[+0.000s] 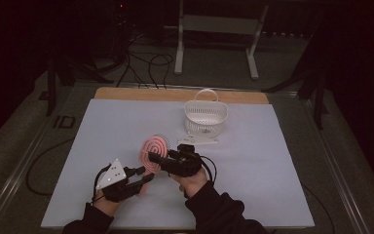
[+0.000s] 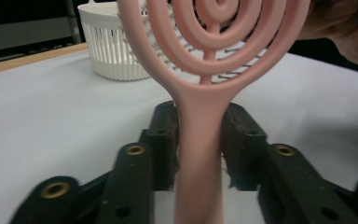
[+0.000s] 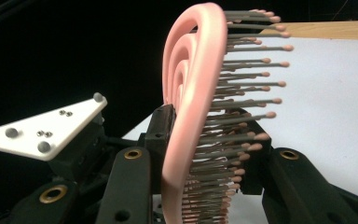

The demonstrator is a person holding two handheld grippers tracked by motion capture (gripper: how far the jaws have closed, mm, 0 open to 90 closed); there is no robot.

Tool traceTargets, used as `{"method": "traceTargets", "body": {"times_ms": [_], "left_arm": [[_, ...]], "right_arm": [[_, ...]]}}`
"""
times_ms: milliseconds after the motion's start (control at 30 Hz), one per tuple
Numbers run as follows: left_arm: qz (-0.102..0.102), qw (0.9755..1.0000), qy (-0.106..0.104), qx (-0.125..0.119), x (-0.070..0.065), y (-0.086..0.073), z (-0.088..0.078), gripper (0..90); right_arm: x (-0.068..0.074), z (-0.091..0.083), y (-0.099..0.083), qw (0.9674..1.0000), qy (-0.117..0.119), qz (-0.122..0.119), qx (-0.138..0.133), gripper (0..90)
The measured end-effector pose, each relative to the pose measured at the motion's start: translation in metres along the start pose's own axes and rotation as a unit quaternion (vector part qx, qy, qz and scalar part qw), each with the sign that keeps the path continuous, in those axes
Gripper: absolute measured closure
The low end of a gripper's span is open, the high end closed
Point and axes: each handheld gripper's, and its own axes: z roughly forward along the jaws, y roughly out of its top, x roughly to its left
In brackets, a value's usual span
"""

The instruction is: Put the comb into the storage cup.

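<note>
The pink hairbrush (image 1: pixel 154 148) is held above the white table cover (image 1: pixel 253 161), near its front middle, with the round head raised and the handle running down towards the person. Both grippers have hold of it.

Left gripper (image 2: pixel 200 140): the left gripper view shows its two black jaws pressed against either side of the brush handle, with no gap visible between pads and handle. In the high view the same gripper (image 1: pixel 143 179) sits at the lower left, with the grey three-cornered plate on top.

Right gripper (image 3: pixel 200 144): the right gripper view shows its jaws closed across the brush head, one jaw against the smooth pink back, the other in among the bristles on the opposite face. The bristles are grey with pink tips. In the high view this gripper (image 1: pixel 157 159) reaches the head from the right.

The head is built of concentric pink rings with open slots between them. It stands roughly upright, edge-on to the right gripper's camera.

A white slotted basket (image 1: pixel 205 117) with a handle stands on the cover well behind the brush. A flat white piece (image 1: pixel 198 140) lies just in front of the basket.
</note>
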Motion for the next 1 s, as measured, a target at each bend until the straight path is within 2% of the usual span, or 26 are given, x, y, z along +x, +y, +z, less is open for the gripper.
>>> {"method": "traceTargets", "body": {"times_ms": [133,367,467,567,800,1000], "left_arm": [[-0.005,1.0,0.0,-0.003,0.001,0.0,-0.001,62.2],[-0.022,0.9997,0.006,-0.011,0.003,0.001,-0.003,49.6],[-0.034,0.9993,0.01,-0.01,0.004,0.001,-0.003,43.4],[-0.037,0.9992,0.012,-0.011,0.004,0.001,-0.003,39.2],[-0.053,0.9983,0.023,-0.003,0.007,0.0,-0.002,28.0],[-0.063,0.9978,0.022,0.0,0.009,0.0,-0.003,21.0]], "right_arm": [[0.001,0.0,0.001,1.0,0.003,-0.004,0.001,64.6],[0.002,-0.004,0.005,0.9997,-0.001,-0.023,-0.005,64.7],[0.001,-0.006,0.007,0.9996,-0.005,-0.026,-0.007,64.7],[-0.001,-0.008,0.01,0.9996,-0.006,-0.026,-0.009,64.7],[-0.001,-0.013,0.014,0.9991,-0.008,-0.039,-0.011,64.8],[-0.001,-0.015,0.018,0.9986,-0.009,-0.05,-0.013,64.8]]}}
